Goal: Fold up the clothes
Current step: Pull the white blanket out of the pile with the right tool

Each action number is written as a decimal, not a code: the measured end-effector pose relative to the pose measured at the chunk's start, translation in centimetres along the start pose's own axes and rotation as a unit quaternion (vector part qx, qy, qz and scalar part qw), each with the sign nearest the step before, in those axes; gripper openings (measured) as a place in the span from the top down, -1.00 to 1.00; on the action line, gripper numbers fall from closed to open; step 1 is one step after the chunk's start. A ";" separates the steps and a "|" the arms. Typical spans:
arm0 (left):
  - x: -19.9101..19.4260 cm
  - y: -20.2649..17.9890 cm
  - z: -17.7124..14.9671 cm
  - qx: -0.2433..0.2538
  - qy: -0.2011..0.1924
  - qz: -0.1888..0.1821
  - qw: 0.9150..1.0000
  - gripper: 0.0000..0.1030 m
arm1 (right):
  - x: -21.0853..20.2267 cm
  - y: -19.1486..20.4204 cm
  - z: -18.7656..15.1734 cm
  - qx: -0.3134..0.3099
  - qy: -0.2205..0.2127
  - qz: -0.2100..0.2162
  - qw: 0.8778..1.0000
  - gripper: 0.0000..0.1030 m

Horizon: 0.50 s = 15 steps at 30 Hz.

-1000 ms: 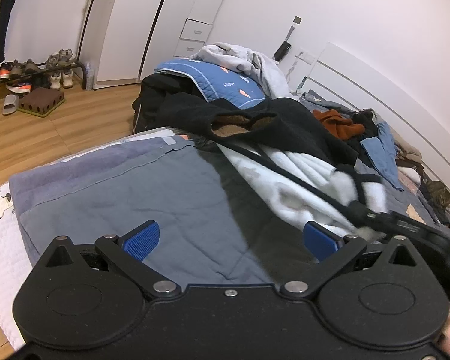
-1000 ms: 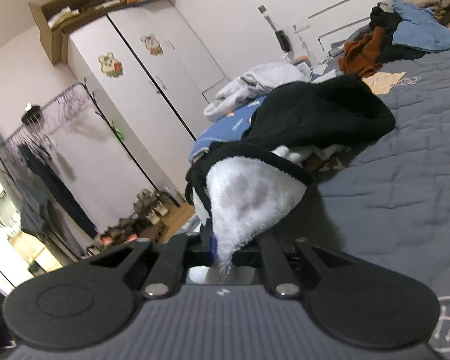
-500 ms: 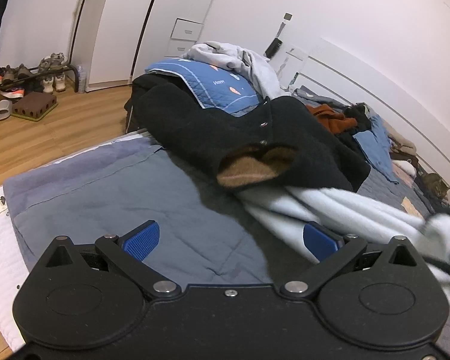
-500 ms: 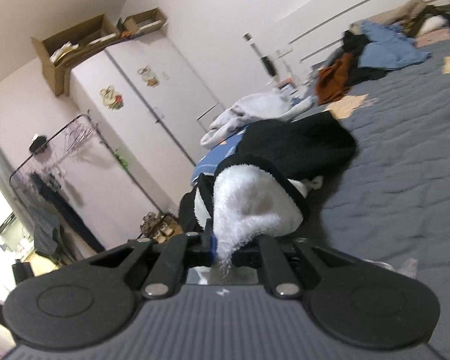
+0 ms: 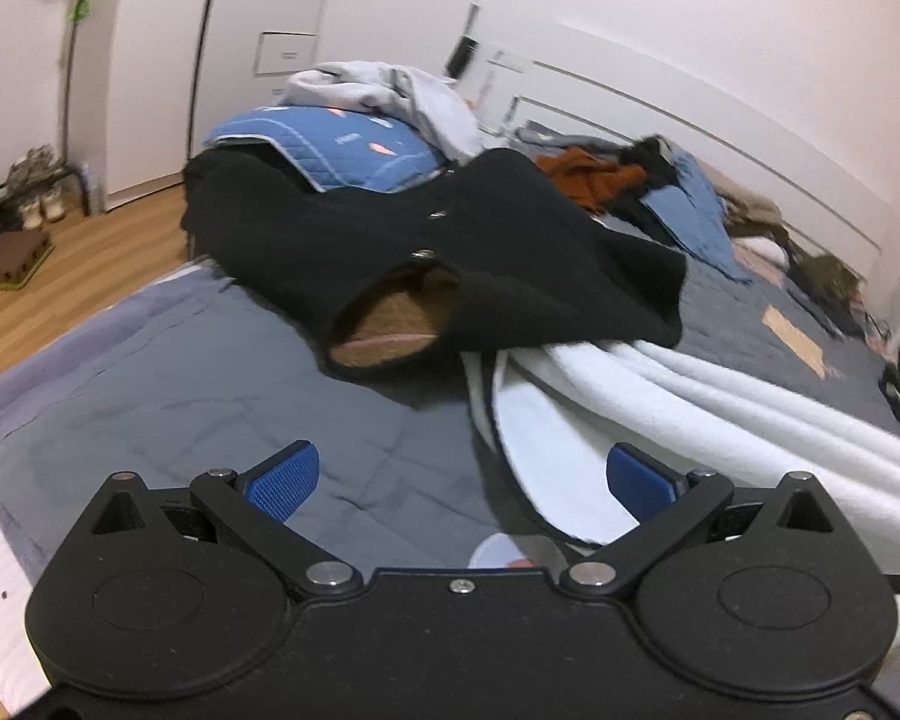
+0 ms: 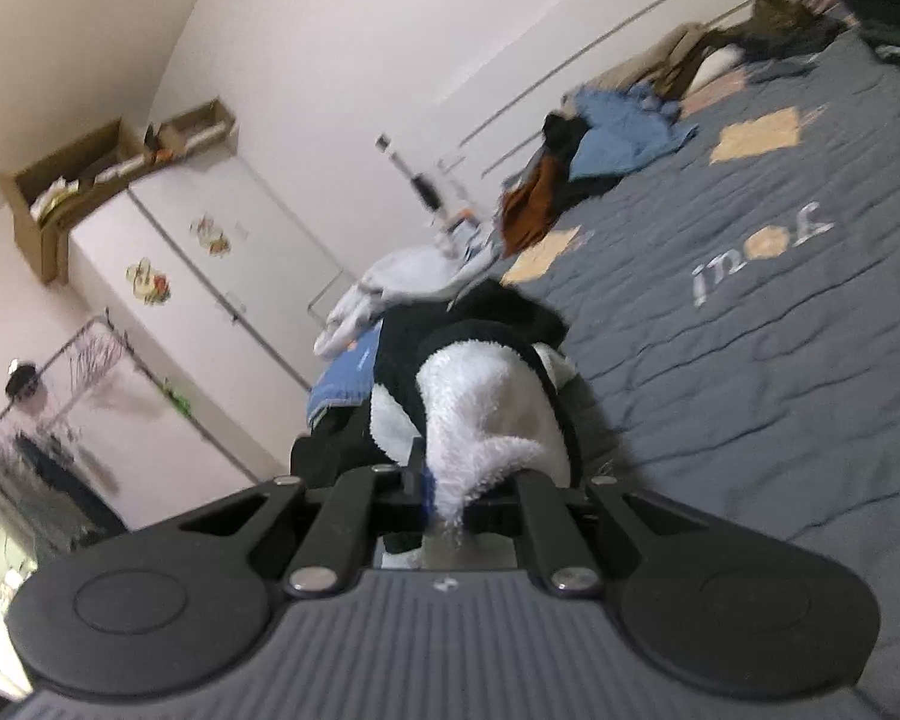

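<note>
Hiding the right claw [image 6: 450,495]: white fleece [image 6: 480,414].

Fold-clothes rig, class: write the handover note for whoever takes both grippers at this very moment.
Right gripper: shut on a corner of the white fleece garment, which has black trim.
Left gripper: open, holding nothing, above the grey bedspread; the fleece's edge lies between its blue pads without being pressed.
Things: the fleece runs out from under the black jacket; more unfolded clothes are piled near the headboard.
Done: one corner gripped; no fold visible.
Left: free the fleece from the jacket, spread it, fold it, then do the rest.
</note>
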<state>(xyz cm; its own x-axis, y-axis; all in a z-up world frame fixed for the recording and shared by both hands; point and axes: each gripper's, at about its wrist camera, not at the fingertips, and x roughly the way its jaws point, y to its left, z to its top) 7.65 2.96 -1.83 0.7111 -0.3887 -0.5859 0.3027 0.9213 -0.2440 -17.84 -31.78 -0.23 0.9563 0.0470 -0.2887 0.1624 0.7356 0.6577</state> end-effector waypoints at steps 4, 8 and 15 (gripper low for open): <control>0.6 -1.7 -0.5 0.022 0.008 -0.013 1.000 -1.00 | -3.5 -1.5 0.6 0.009 -0.034 -0.022 0.999 0.84; 1.2 -3.5 -1.3 0.047 0.016 -0.023 0.998 -1.00 | -6.8 -3.6 0.3 0.027 -0.063 -0.046 0.997 0.85; 1.1 -5.5 -2.6 0.067 0.018 -0.043 0.997 -1.00 | -12.2 -7.7 0.3 0.059 -0.122 -0.093 0.986 0.86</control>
<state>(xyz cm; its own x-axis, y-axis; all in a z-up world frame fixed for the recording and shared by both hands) 5.11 -2.50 -3.13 0.6560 -0.4635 -0.5957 0.4454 0.8749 -0.1903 -30.73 -38.22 -1.61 0.9349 -0.2566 -0.2451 0.3541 0.6310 0.6902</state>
